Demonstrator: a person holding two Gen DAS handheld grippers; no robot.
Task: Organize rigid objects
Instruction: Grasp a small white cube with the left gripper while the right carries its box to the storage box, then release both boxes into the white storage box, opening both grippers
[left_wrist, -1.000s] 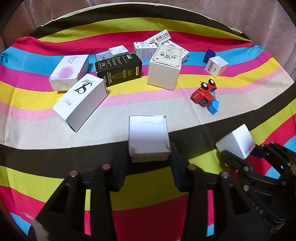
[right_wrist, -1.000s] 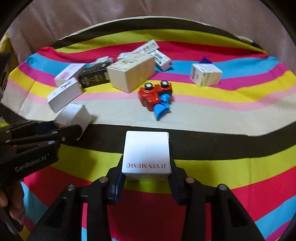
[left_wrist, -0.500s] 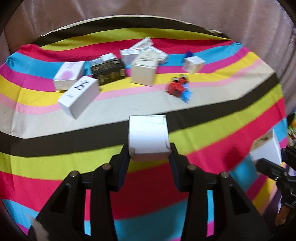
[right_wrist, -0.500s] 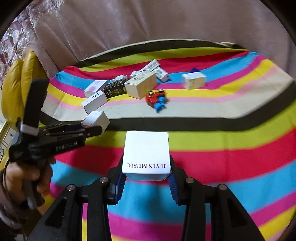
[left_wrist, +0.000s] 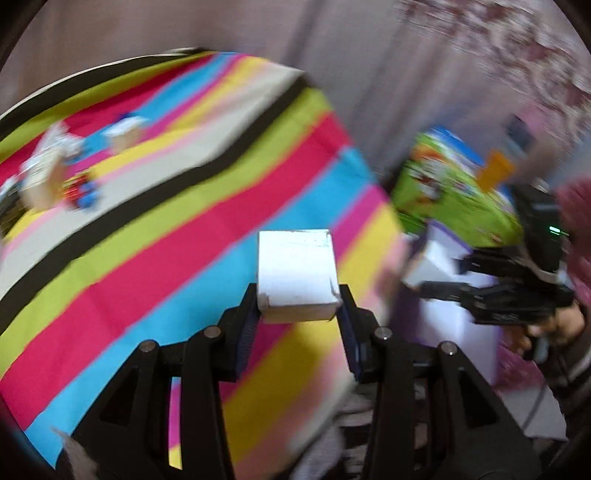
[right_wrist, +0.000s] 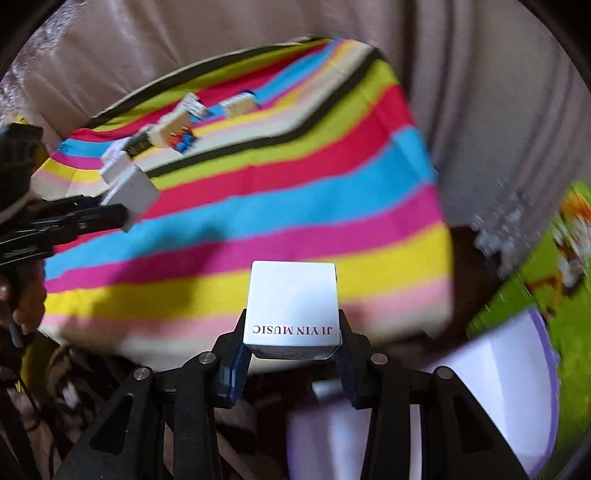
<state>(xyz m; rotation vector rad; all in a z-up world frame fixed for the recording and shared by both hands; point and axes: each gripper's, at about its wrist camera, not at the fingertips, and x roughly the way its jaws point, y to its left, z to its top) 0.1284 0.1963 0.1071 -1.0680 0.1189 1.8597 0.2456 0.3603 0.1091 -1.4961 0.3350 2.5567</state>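
Pinching a plain white box (left_wrist: 296, 275) between its two pads, the left gripper (left_wrist: 298, 308) hangs above the near stripes of a striped cloth (left_wrist: 177, 221), close to the cloth's right edge. Far ahead of it and to its left, blurred, lie a few loose boxes (left_wrist: 44, 173) and a small red and blue toy car (left_wrist: 79, 190). Off to its right, past the cloth's edge, the right gripper (left_wrist: 424, 273) comes in from the side.

The right gripper (right_wrist: 291, 354) is closed on a white box printed "JI YIN MUSIC" (right_wrist: 292, 306), one pad pressing each side. Just below it and to its right is a white bin with a purple rim (right_wrist: 517, 369), with a green printed surface (right_wrist: 546, 288) beyond that. To its left a hand (right_wrist: 22, 306) holds the left gripper, whose box shows over the cloth. Well ahead, the loose boxes and the toy car sit in a cluster on the far stripes.
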